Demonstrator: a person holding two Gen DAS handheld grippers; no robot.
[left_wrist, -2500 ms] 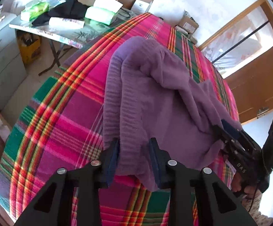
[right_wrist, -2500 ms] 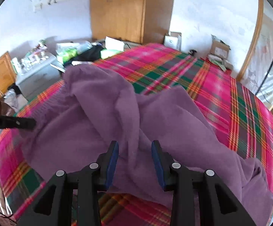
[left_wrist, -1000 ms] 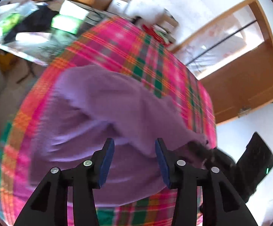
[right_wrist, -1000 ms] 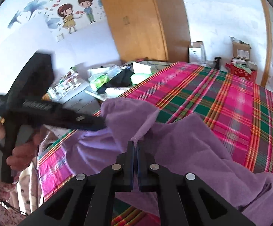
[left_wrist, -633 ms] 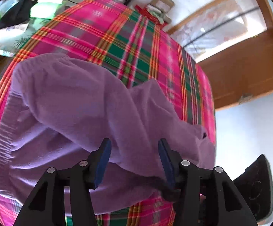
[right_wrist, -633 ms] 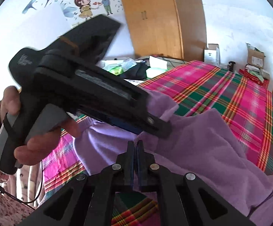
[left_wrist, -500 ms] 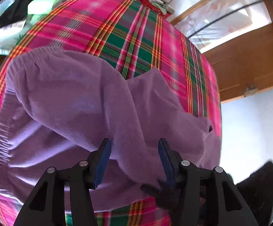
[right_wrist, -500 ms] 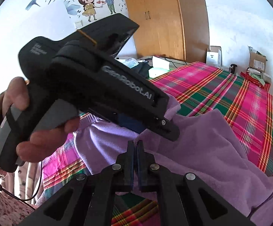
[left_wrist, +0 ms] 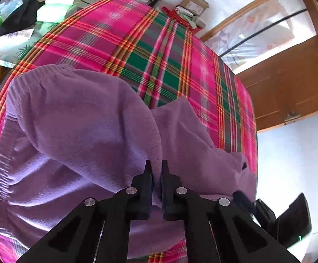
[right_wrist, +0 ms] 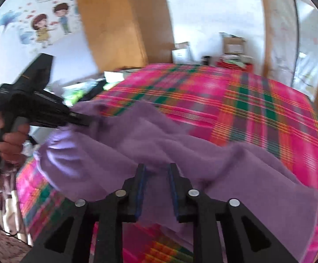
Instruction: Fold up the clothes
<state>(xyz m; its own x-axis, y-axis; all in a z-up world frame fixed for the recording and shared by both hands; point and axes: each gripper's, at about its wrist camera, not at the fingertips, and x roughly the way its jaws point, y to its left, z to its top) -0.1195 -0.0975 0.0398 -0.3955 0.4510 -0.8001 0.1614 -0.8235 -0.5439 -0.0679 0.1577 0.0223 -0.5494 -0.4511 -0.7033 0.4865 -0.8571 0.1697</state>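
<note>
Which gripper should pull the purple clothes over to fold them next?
Probably left. The left gripper has just closed on a ridge of the purple garment; the right gripper has just opened and grips nothing.

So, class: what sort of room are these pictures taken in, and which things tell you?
Most likely a home bedroom: a bed under a plaid cover, a wooden wardrobe, and cartoon children stickers on the wall.

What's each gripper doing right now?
Left gripper: shut on a fold of the purple garment.
Right gripper: open, jaws just opened, holding nothing.
</note>
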